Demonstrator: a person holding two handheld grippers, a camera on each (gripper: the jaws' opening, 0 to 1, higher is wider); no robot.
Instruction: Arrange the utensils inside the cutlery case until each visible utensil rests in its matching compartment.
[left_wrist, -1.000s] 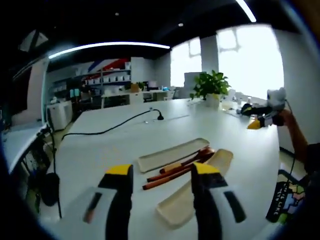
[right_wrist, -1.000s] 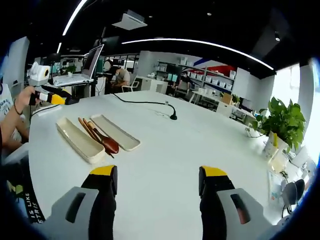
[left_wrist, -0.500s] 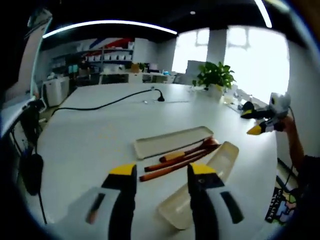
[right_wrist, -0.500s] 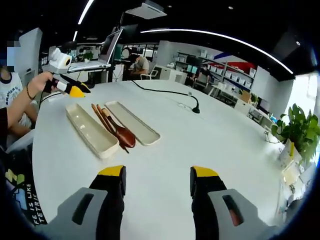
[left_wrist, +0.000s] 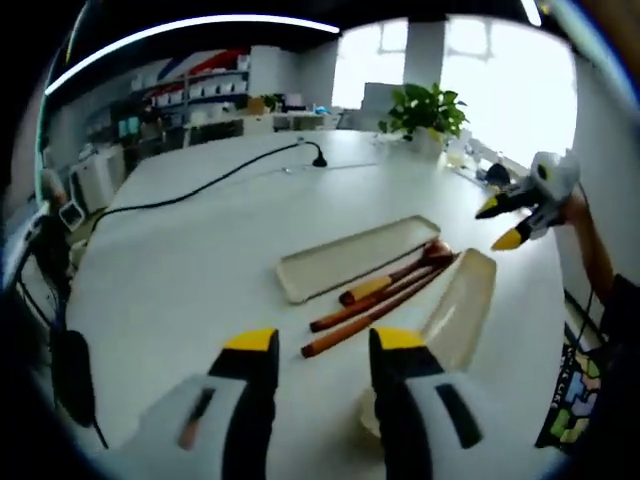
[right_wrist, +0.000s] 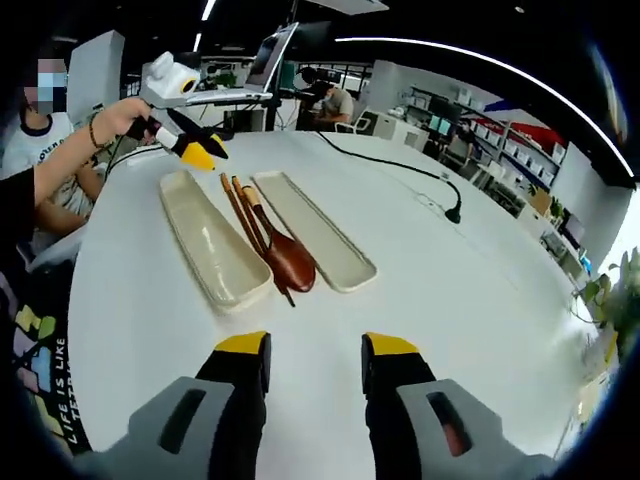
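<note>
Table (left_wrist: 200, 250): a large white top is seen in both views; the cutlery things are laid near one rounded end of it (right_wrist: 480, 290).
Cable (left_wrist: 210, 185): a black lead is run across the table to a small upright stub, well apart from the case.
Plant (left_wrist: 425, 105): a green potted plant is set at the far edge, in front of bright windows.
Case halves: two long cream trays are laid side by side, apart from each other. In the right gripper view the deeper half (right_wrist: 212, 243) is seen to the left and the shallower half (right_wrist: 315, 232) to the right. Both are empty.
Utensils (right_wrist: 270, 240): wooden pieces are laid on the bare table between the two halves, in neither of them. A spoon bowl (right_wrist: 292, 268) is made out at the near end; the rest are probably chopsticks, though the sticks are not clearly told apart.
Left gripper (left_wrist: 315, 350): it is held above the table just short of the utensil handles (left_wrist: 365, 310), jaws parted, nothing between them.
Right gripper (right_wrist: 313, 353): it is held over bare table near the spoon end, jaws parted, nothing gripped.
</note>
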